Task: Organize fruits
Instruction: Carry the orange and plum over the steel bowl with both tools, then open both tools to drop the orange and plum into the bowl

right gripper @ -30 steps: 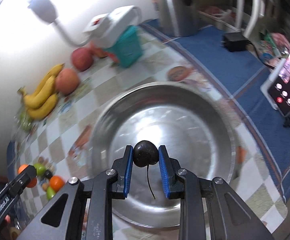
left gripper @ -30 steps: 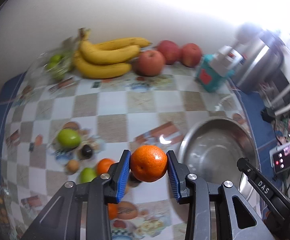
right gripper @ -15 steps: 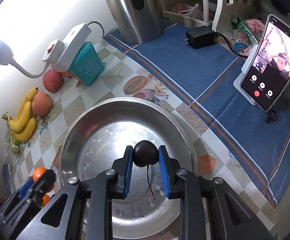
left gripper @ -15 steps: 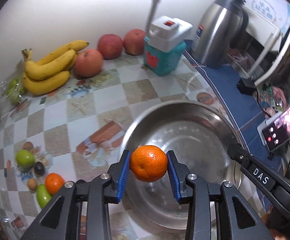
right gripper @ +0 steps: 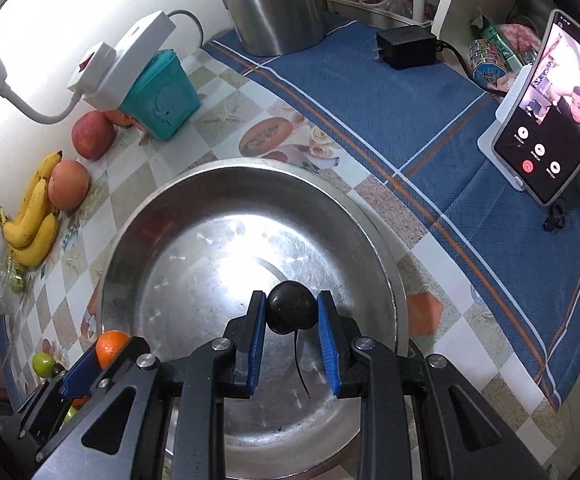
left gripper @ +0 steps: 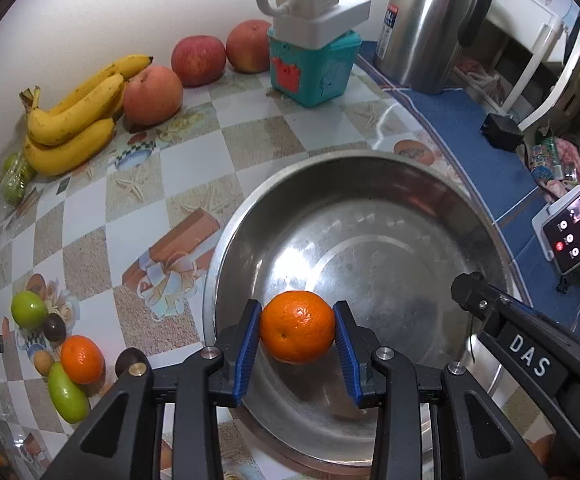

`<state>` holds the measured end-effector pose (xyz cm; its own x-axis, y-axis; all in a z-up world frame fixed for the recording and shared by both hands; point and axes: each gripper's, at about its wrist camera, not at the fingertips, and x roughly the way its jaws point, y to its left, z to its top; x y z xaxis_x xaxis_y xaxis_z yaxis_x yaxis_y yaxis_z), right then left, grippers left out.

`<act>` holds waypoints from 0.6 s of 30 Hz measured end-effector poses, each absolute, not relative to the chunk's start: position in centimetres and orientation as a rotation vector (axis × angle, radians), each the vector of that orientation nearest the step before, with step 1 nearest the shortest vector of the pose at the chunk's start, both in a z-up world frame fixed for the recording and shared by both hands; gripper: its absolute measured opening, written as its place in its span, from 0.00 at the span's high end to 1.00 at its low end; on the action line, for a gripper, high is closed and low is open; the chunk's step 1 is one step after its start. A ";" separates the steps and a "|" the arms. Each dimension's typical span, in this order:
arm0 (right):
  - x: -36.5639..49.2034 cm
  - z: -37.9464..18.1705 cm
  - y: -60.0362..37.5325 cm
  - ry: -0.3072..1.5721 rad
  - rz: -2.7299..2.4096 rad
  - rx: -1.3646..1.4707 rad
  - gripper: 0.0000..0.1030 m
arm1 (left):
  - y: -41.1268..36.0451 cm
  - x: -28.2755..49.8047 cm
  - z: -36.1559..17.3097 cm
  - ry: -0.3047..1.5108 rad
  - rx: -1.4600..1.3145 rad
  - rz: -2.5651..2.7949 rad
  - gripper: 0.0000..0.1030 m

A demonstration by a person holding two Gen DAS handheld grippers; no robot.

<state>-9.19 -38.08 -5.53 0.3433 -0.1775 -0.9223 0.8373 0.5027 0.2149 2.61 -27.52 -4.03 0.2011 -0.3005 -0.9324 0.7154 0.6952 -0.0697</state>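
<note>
Left gripper (left gripper: 297, 327): jaws clamped on an orange (left gripper: 297, 327), held over the near part of the steel bowl (left gripper: 369, 184). Right gripper (right gripper: 291, 314): jaws closed on a dark cherry (right gripper: 291, 314), stem hanging below them, also above the bowl. Beyond the jaws on the table (left gripper: 250, 136) lie bananas (left gripper: 74, 120) and apples (left gripper: 198, 60); loose small fruit (left gripper: 78, 358) sits left of the left jaws.

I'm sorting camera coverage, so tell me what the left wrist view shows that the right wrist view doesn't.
Only the left wrist view shows the loose fruit cluster on the tablecloth clearly, with the left gripper shut on the orange. Only the right wrist view shows the right gripper shut on the dark cherry. Both show the empty steel basin, bananas, apples and phone.
</note>
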 end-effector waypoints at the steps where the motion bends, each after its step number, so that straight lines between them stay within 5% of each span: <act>1: -9.2 -5.6 -38.1 1.010 -0.758 0.789 0.74 | -27.6 2.6 -4.2 1.172 0.427 -0.738 0.62; 15: -8.7 -6.2 -38.1 1.051 -0.760 0.779 0.74 | -27.7 2.9 -5.1 1.197 0.441 -0.713 0.60; 18: -8.7 -6.2 -38.1 1.056 -0.761 0.778 0.73 | -27.7 2.9 -4.9 1.193 0.436 -0.711 0.45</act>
